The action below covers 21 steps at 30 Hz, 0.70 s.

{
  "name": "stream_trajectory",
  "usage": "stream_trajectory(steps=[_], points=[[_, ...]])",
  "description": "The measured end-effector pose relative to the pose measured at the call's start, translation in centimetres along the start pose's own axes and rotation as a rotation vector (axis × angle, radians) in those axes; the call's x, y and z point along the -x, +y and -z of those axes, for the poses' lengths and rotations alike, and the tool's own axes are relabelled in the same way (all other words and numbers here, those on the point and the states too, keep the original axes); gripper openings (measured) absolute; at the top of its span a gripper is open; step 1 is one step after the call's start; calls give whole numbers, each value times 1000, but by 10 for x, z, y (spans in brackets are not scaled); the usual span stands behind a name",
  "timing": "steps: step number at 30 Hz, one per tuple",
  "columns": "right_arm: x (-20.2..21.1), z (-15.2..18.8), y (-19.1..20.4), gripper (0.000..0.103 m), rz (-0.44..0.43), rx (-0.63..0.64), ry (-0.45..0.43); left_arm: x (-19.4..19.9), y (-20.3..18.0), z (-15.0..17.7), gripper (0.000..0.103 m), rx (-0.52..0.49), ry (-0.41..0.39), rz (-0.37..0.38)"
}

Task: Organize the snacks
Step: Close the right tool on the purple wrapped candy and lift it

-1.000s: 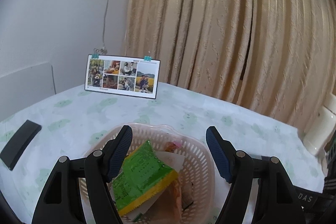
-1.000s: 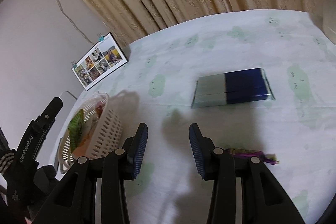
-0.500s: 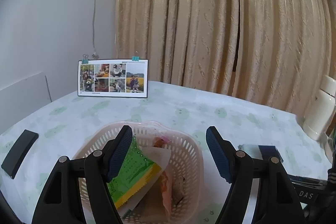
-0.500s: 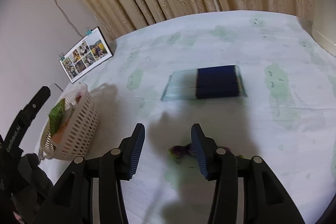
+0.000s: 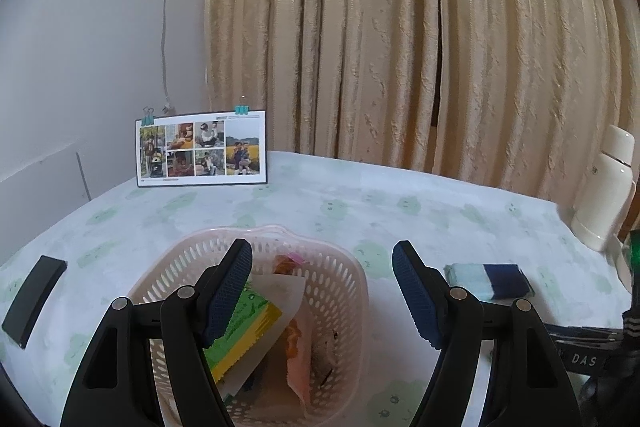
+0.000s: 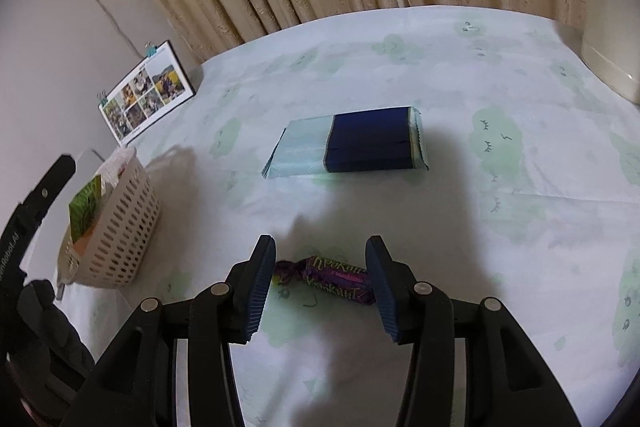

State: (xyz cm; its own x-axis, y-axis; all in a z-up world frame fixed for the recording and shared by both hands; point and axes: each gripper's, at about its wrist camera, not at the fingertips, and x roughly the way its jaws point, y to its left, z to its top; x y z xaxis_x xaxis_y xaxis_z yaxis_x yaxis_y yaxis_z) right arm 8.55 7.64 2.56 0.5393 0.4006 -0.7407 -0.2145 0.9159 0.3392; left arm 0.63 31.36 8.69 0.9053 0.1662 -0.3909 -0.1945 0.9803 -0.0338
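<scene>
Patterned tablecloth, beige curtain, perhaps drawn.

The desk wears a pale cloth with green prints — on it lie a purple candy, a blue packet, a pink basket, a photo card, a black slab and a cream flask.

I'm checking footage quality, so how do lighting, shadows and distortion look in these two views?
Left wrist view: even soft light, fisheye bends the curtain, sharp basket. Right wrist view: dimmer, the right gripper casts a broad shadow over the purple candy; dark vignetted corners.
</scene>
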Motion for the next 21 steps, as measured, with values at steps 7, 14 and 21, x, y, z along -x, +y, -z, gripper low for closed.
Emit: stream_trajectory(steps=[7,14,21], points=[[0,13,10,45,26,103,43,1,-4,1,73,-19,6,11],[2,23,23,44,83,206,51,0,-5,1,73,-20,8,10],[-1,26,32,16,193,296,36,2,-10,4,73,-31,6,14]])
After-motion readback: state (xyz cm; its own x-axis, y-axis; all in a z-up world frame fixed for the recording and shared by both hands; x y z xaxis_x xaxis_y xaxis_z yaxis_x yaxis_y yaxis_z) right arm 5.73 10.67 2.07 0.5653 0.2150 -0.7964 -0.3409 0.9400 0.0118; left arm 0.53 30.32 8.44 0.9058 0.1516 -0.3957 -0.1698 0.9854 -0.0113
